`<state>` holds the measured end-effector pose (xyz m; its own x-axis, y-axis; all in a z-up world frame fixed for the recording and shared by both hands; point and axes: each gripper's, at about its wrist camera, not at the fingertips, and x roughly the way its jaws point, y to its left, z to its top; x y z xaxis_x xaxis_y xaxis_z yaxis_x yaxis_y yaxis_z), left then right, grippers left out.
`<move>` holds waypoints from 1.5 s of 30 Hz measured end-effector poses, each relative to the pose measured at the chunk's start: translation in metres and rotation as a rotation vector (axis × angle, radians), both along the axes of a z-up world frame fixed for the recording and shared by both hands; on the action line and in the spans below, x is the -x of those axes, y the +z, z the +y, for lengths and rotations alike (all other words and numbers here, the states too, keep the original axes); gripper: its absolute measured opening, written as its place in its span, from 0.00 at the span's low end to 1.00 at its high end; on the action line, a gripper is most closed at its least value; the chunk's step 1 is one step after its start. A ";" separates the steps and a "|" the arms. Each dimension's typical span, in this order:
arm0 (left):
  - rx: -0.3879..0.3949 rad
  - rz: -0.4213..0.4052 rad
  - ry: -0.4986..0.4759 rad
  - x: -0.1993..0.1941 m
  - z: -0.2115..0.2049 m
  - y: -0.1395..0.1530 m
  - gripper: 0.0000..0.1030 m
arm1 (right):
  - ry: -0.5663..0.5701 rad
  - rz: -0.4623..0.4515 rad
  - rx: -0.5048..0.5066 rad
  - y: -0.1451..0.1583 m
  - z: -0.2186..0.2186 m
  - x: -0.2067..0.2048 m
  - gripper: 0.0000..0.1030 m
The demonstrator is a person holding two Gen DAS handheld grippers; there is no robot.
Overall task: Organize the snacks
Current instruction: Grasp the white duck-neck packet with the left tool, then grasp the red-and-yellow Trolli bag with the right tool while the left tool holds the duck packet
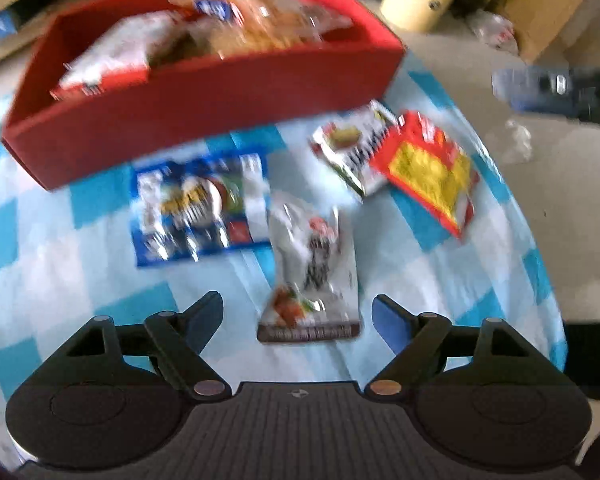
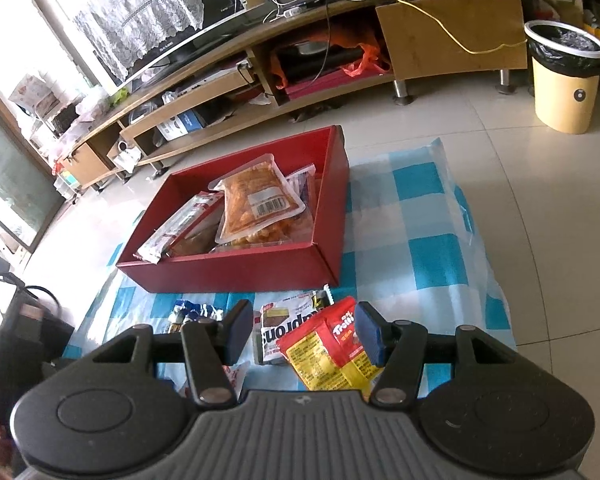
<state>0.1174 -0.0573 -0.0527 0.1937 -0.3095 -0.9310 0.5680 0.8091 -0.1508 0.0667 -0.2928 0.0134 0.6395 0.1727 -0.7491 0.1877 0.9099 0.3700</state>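
A red box (image 1: 204,92) (image 2: 228,272) holding several snack packets stands on a blue checked cloth (image 1: 60,240) (image 2: 420,232). In front of it lie a blue packet (image 1: 200,204) (image 2: 196,312), a silver packet (image 1: 314,272), a white packet (image 1: 352,148) (image 2: 288,320) and a red-and-yellow packet (image 1: 428,172) (image 2: 324,356) that overlaps the white one. My left gripper (image 1: 298,312) is open, its fingers on either side of the silver packet's near end, not pressing it. My right gripper (image 2: 304,332) hovers open over the red-and-yellow and white packets, gripping nothing.
The cloth lies on a tiled floor. A yellow waste bin (image 2: 564,80) (image 1: 416,0) stands at the back right. A long wooden TV stand (image 2: 300,64) runs behind the box. A dark bag (image 2: 24,328) sits at the left edge.
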 end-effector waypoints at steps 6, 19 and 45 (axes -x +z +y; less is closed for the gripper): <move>-0.030 -0.054 0.020 -0.006 -0.039 -0.005 0.84 | 0.001 0.008 0.001 -0.002 0.000 -0.001 0.51; -0.133 -0.092 0.073 0.014 -0.043 -0.013 0.58 | -0.029 -0.025 -0.005 0.006 -0.018 0.010 0.51; 0.037 0.004 0.203 0.004 0.000 -0.002 0.59 | 0.193 0.106 0.104 -0.031 0.034 -0.021 0.51</move>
<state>0.1134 -0.0572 -0.0546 0.2520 -0.2981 -0.9207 0.3932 0.9008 -0.1841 0.0878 -0.2589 -0.0172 0.5193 0.2022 -0.8303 0.0396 0.9649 0.2598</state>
